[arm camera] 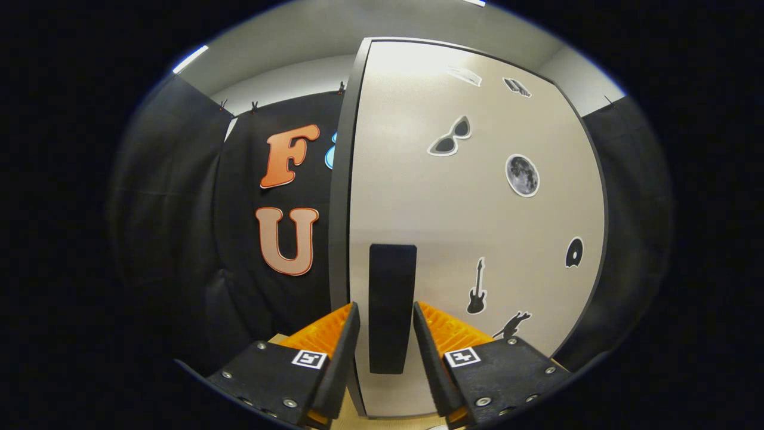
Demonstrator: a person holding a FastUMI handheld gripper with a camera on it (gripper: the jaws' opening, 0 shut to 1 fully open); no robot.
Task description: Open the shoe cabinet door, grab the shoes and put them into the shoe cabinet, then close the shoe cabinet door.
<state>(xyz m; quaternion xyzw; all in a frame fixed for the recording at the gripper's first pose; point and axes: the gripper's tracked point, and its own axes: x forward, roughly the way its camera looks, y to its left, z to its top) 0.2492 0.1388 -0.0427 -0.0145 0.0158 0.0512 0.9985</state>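
Cabinet door [477, 239] straight ahead, pale panel with a dark edge, close up; dark upright handle [391, 307] low on the door near its left edge; door looks a little swung out, left edge facing the camera, though the fisheye bend makes that hard to judge; gripper [387, 337] lined up on the handle, one finger on each side, handle between them; fingers spread, a slim gap visible each side of the handle, so not pressing on it, released for now; likely placed this way so a squeeze catches the handle and a pull swings the door; handle is vertical and the fingers straddle it left and right, which suits a sideways pinch.

Stickers scattered right of the handle: sunglasses [450, 138] high above it, moon [522, 175] further right, guitar [476, 288] just right of the handle, disc [574, 252] near the door's right edge; decoration only, no part in the job.

Pale worktop [352, 418] strip below the handle, under the fingers.

Step judged: door opening, early in the task; next move calls for closing on the handle and pulling; risk is the fingers slipping off the smooth handle.
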